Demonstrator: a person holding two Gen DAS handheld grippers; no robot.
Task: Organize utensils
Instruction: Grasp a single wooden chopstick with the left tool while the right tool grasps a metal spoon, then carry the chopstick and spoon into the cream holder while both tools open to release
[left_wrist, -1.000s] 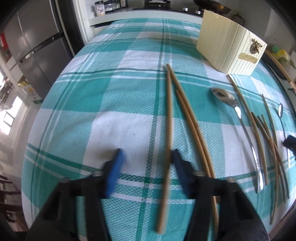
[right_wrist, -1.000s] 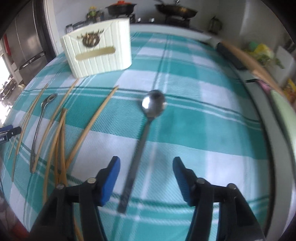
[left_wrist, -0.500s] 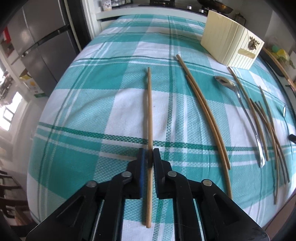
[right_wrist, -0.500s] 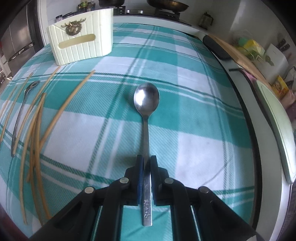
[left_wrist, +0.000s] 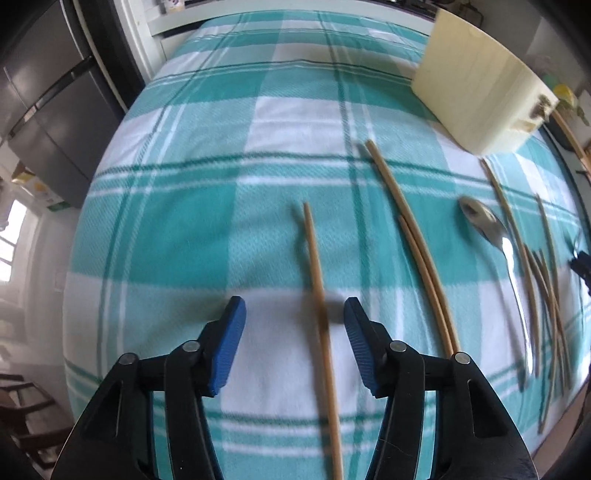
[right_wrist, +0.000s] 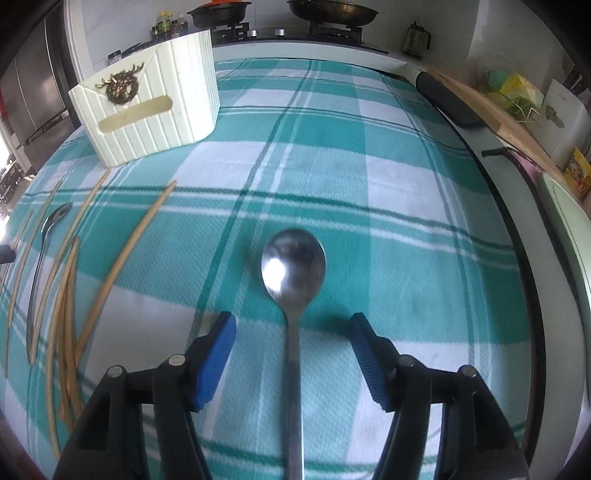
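1. Left wrist view: the left gripper (left_wrist: 293, 314) points down at the teal-and-white checked tablecloth (left_wrist: 207, 221); its blue pads (left_wrist: 227, 347) stand apart and the jaws are opening; a single wooden chopstick (left_wrist: 320, 314) runs between them, nearer the right pad, touching neither as far as the blur allows.
2. Right of that chopstick lies a pair of chopsticks (left_wrist: 417, 251) side by side; further right a metal spoon (left_wrist: 506, 258), then a loose bundle of chopsticks (left_wrist: 543, 288); the cream ribbed utensil holder (left_wrist: 476, 92) stands beyond them all.
3. Right wrist view: the right gripper (right_wrist: 290, 328) has its jaws opening, pads (right_wrist: 214, 358) well apart; a steel spoon (right_wrist: 293, 280) lies flat on the tablecloth (right_wrist: 406, 206), handle passing midway between the pads, untouched, bowl pointing away.
4. Left of that spoon lie scattered chopsticks (right_wrist: 125, 258) and a second spoon (right_wrist: 44, 251); the utensil holder (right_wrist: 147, 107) stands beyond these, bearing a wreath ornament (right_wrist: 120, 86).
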